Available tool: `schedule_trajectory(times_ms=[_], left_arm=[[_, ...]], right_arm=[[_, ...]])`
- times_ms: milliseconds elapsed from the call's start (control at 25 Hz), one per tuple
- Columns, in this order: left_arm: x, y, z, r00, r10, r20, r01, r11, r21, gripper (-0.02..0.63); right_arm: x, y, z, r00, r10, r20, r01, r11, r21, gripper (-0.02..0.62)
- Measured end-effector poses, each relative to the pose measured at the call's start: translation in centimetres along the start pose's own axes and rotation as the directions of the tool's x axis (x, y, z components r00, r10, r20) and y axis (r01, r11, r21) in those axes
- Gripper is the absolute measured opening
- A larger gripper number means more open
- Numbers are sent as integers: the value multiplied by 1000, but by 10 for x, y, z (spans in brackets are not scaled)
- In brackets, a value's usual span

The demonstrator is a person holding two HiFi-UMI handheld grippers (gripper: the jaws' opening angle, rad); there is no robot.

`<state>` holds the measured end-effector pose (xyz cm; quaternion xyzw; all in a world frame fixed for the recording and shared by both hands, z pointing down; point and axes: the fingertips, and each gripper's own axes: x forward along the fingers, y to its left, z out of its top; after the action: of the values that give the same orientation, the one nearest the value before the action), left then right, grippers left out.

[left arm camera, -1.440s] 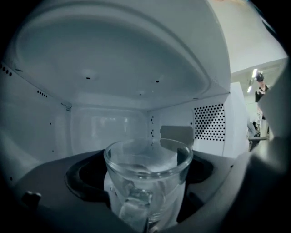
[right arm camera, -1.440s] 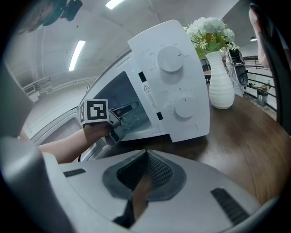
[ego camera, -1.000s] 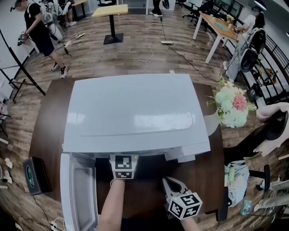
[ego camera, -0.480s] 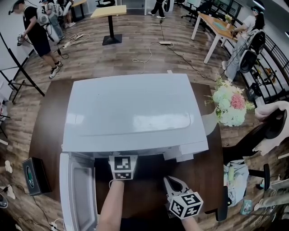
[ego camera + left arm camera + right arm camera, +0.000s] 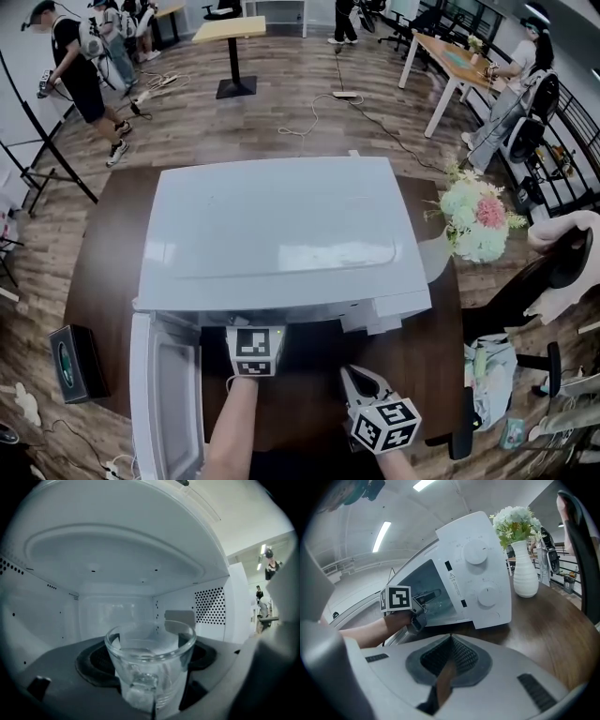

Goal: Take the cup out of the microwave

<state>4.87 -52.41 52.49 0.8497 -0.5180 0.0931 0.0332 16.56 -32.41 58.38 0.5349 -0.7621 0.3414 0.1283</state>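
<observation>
Nothing has shifted since a second ago: left gripper [image 5: 425, 595], reaching into the microwave [image 5: 281, 225], seemingly clamps the upright cup [image 5: 150, 658] straight ahead between its jaws; right gripper [image 5: 354, 380] idles closed.

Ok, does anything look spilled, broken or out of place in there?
Nothing stands out. The glass cup is upright and intact between the left tongs inside the microwave, and no spill shows.

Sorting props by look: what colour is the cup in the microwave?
Clear, colourless glass; the cup shows best in the left gripper view.
</observation>
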Motion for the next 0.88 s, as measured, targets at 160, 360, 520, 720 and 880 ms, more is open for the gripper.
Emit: schedule_trajectory(times_ms=[160, 360, 520, 720, 880], left_arm=[[-7, -3, 3, 1000, -10, -2, 10, 1000, 15, 408], [-17, -6, 9, 1000, -15, 3, 15, 1000, 15, 407], [-28, -8, 11, 1000, -9, 5, 9, 1000, -17, 407], [-42, -10, 8, 1000, 2, 4, -2, 1000, -31, 407], [-54, -13, 5, 1000, 9, -2, -9, 999, -40, 407]], right_arm=[[-3, 4, 2, 1000, 3, 12, -3, 1000, -4, -5], [-10, 4, 4, 1000, -4, 31, 4, 1000, -8, -5], [-16, 6, 3, 999, -3, 41, 3, 1000, -8, -5], [-24, 9, 1, 999, 1, 52, -1, 1000, -11, -5], [-29, 10, -3, 998, 4, 56, -3, 1000, -11, -5]])
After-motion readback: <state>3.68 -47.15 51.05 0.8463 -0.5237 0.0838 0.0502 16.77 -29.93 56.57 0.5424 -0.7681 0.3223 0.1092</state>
